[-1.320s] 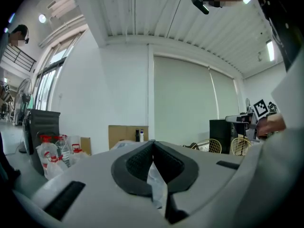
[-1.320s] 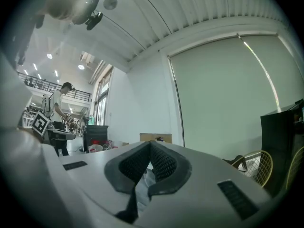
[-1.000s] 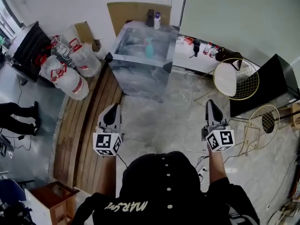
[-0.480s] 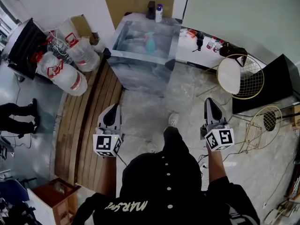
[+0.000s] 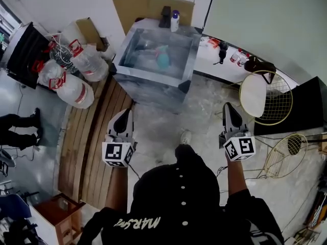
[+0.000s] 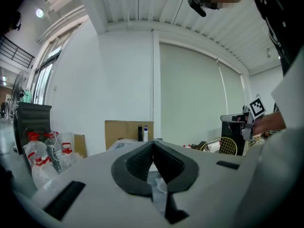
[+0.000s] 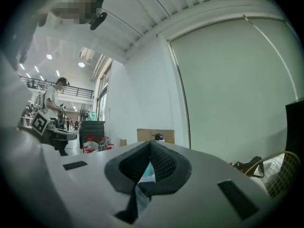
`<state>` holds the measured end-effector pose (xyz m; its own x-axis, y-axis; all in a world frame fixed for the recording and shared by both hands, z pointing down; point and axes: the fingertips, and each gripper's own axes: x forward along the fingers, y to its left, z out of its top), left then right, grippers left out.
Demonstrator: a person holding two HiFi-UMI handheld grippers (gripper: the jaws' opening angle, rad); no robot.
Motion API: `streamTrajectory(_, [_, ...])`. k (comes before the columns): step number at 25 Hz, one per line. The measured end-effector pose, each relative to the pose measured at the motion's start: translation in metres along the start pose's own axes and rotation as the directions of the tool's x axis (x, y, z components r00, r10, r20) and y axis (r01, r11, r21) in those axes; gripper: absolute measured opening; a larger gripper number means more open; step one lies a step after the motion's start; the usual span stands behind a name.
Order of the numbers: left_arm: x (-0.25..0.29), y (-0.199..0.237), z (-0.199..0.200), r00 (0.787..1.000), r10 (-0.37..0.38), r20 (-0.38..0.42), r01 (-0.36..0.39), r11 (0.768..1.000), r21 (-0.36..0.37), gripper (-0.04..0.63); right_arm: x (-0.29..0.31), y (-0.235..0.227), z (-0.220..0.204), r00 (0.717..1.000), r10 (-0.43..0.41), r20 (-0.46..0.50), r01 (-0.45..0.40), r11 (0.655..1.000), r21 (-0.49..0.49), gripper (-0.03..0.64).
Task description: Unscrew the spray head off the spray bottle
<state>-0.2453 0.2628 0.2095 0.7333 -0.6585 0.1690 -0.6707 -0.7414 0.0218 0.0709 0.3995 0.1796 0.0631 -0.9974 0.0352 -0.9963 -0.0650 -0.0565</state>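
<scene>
A teal spray bottle (image 5: 162, 59) with its spray head on stands on a grey marbled table (image 5: 148, 86) at the top middle of the head view. Both grippers are held out level over the floor, well short of the table. My left gripper (image 5: 124, 115) is shut with nothing in it; in the left gripper view its dark pads (image 6: 140, 163) meet at the tip. My right gripper (image 5: 230, 108) is shut and empty too, pads (image 7: 161, 163) closed together. A sliver of teal shows low behind the right jaws.
Large water jugs (image 5: 76, 78) lie left of the table, with cardboard (image 5: 148, 6) and two small bottles (image 5: 174, 19) behind it. A round wire-backed chair (image 5: 261, 97) and a black cabinet (image 5: 309, 103) are at the right. Wooden planking (image 5: 87, 147) runs along the left.
The person has walked forward: the table and bottle are nearer and lower in the head view, and a shoe has come into sight. Both grippers moved along, still shut.
</scene>
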Motion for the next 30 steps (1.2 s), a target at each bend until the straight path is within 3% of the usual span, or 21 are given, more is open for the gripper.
streamTrajectory(16, [0.147, -0.018, 0.031, 0.995, 0.096, -0.008, -0.096, 0.995, -0.017, 0.025, 0.126, -0.113, 0.011, 0.993, 0.116, -0.012, -0.116, 0.993, 0.014, 0.012])
streamTrajectory(30, [0.191, -0.003, 0.011, 0.987, 0.150, -0.061, -0.154, 0.986, -0.070, 0.025, 0.205, -0.112, -0.028, 0.965, 0.247, -0.093, -0.244, 0.969, 0.043, 0.012])
